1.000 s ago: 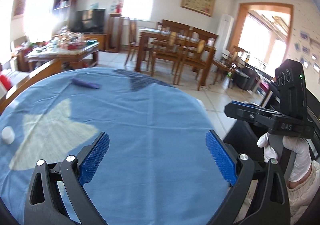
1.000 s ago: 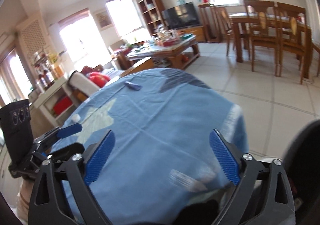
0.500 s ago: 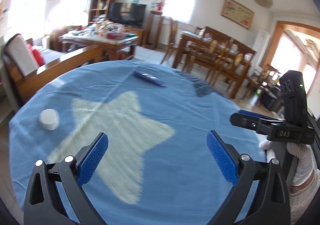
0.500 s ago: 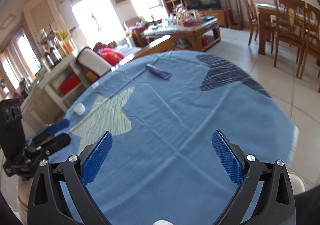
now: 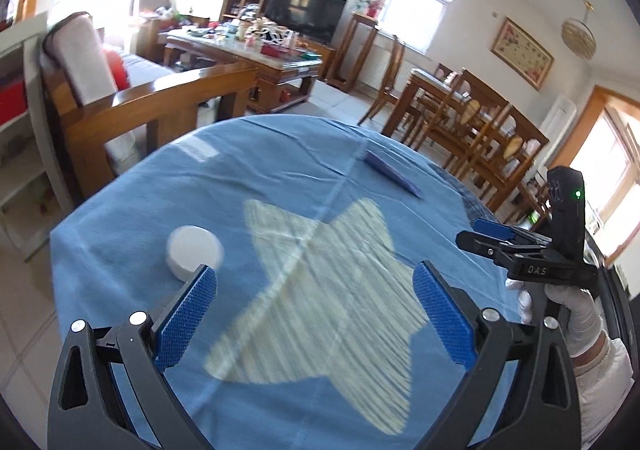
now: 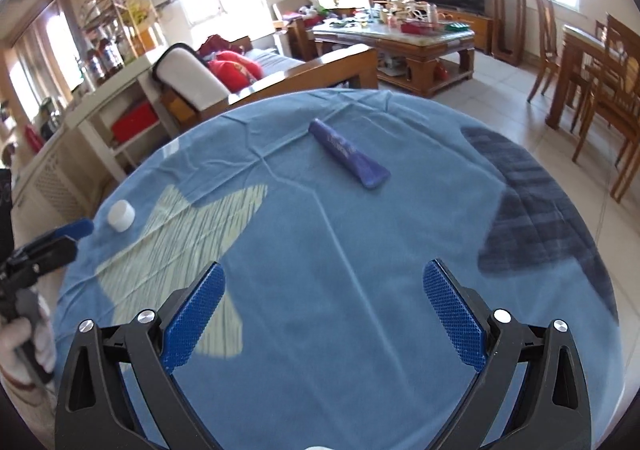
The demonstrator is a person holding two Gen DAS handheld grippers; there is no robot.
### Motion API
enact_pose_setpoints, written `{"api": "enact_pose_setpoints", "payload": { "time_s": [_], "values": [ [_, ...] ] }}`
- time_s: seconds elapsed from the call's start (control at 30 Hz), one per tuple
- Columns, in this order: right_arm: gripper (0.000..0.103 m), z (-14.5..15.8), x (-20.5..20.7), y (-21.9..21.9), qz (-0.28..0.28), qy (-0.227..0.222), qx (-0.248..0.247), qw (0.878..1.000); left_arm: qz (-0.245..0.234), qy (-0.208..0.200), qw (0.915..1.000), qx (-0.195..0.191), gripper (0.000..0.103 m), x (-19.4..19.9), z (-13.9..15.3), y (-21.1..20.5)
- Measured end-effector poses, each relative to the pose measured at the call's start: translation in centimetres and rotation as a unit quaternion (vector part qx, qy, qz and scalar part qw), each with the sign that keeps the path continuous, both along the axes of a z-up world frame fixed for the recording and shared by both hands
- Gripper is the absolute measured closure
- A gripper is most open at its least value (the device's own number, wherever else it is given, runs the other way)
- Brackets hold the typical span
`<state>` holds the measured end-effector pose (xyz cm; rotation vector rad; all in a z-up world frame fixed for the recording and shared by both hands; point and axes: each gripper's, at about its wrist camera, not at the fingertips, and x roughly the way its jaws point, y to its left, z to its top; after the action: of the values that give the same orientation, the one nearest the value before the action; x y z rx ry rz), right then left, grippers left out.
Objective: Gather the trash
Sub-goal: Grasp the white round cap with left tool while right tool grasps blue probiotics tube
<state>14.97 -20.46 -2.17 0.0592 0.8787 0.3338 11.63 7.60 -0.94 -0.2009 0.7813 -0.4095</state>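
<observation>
Left wrist view: left gripper (image 5: 314,310) gapes wide beside the white cap (image 5: 195,252), probably lining up a grab; right gripper (image 6: 323,308) is wide too, facing the purple tube (image 6: 349,153).

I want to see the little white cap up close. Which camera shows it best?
The left wrist view: the white cap sits big and near, just past the left gripper. In the right wrist view it is small and far off at the tablecloth's left edge.

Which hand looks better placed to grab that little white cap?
Probably the left. The white cap sits just beyond the open left gripper; the right gripper, also open, faces the purple tube.
</observation>
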Motion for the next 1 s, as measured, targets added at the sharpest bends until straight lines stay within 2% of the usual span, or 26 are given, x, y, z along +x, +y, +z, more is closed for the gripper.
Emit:
{"api": "enact_pose_setpoints", "payload": {
  "time_s": [0.2, 0.33, 0.53, 0.67, 0.77, 0.83, 0.97, 1.0],
  "values": [
    [0.006, -0.5, 3.6, 1.5, 0.027, -0.009, -0.029, 0.999, 0.006, 0.020, 0.9997, -0.008, 0.005, 1.8, -0.8, 1.7],
    [0.006, -1.1, 5.6, 2.4, 0.039, -0.010, -0.041, 0.998, 0.008, 0.034, 0.9994, -0.001, 0.005, 2.7, -1.5, 1.8],
    [0.006, -1.2, 8.2, 3.2, 0.053, -0.009, -0.048, 0.997, 0.005, 0.076, 0.9971, 0.009, 0.006, 4.0, -2.7, 1.5],
    [0.006, -1.5, 9.9, 3.4, 0.057, 0.001, -0.052, 0.997, -0.011, 0.081, 0.9955, 0.048, 0.006, 4.4, -2.9, 0.8],
    [0.016, -2.1, 11.2, 3.8, 0.063, 0.016, -0.064, 0.996, -0.029, 0.082, 0.9928, 0.083, 0.006, 4.3, -3.0, 0.0],
    [0.024, -2.3, 11.9, 4.0, 0.063, 0.019, -0.072, 0.995, -0.033, 0.082, 0.9925, 0.084, 0.006, 4.3, -3.0, 0.1],
    [0.031, -2.5, 12.8, 4.3, 0.061, 0.015, -0.092, 0.994, -0.036, 0.080, 0.9930, 0.079, 0.008, 4.3, -2.9, 0.4],
    [0.037, -2.4, 12.9, 4.3, 0.059, 0.013, -0.094, 0.994, -0.033, 0.078, 0.9933, 0.079, 0.011, 4.3, -2.9, 0.5]
  ]
}}
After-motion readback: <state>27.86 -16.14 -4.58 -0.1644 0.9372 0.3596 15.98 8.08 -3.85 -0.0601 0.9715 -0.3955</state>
